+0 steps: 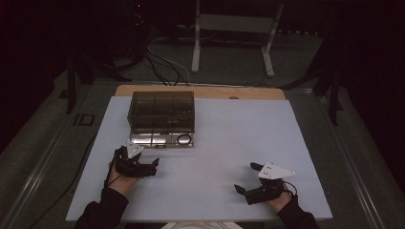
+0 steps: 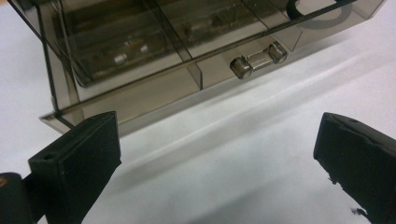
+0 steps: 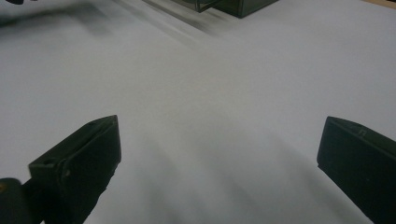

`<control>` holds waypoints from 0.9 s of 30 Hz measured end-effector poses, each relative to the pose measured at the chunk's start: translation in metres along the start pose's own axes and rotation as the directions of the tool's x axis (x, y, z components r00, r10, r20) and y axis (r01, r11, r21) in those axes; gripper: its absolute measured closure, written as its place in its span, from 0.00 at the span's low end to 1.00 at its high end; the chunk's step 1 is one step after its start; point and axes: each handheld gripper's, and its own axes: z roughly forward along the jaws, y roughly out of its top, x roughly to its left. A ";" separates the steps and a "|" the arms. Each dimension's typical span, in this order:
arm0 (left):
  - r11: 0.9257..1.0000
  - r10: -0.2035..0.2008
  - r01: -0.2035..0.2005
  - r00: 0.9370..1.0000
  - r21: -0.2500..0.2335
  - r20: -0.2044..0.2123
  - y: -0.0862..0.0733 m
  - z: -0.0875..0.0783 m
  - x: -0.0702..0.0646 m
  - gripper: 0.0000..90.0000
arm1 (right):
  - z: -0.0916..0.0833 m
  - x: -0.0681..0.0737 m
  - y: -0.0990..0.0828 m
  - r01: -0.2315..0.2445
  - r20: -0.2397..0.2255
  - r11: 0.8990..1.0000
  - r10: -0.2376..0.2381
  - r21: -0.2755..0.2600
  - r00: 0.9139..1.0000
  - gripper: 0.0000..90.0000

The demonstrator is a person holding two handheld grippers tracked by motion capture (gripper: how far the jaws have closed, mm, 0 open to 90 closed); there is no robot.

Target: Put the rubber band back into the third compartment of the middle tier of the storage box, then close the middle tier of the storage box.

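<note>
A smoky transparent drawer box (image 1: 161, 112) stands on the white table sheet (image 1: 229, 138) at the back left. Its bottom drawer (image 1: 162, 140) is pulled out toward me and holds a black ring (image 1: 183, 139). In the left gripper view the drawer front (image 2: 154, 88) carries a clear bar handle (image 2: 258, 59). My left gripper (image 1: 143, 157) hovers just in front of the drawer, open and empty. Over the bare sheet at the front right, my right gripper (image 1: 246, 177) is open too, with nothing between its fingers.
A wooden table edge (image 1: 200, 90) shows behind the white sheet. Beyond it are cables (image 1: 162, 62) on the floor and a white stand frame (image 1: 234, 33). Dark floor lies on both sides of the table.
</note>
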 end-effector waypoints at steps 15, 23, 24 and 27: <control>0.997 0.059 -0.059 0.998 0.055 -0.003 -0.001 0.006 -0.009 0.03 | 0.001 0.001 0.001 0.003 -0.003 1.000 -0.003 0.005 1.000 0.00; 0.997 0.074 -0.075 0.997 0.030 0.029 0.000 0.005 -0.012 0.08 | 0.002 0.001 0.001 0.004 -0.002 1.000 -0.004 0.004 1.000 0.00; 0.997 0.077 -0.078 0.996 0.028 0.034 0.000 0.006 -0.012 0.08 | 0.002 0.001 0.001 0.004 -0.002 1.000 -0.004 0.005 1.000 0.00; 0.996 0.085 -0.085 0.996 0.012 0.040 0.000 0.005 -0.013 0.16 | 0.001 0.001 0.000 0.005 -0.004 1.000 -0.005 0.007 1.000 0.00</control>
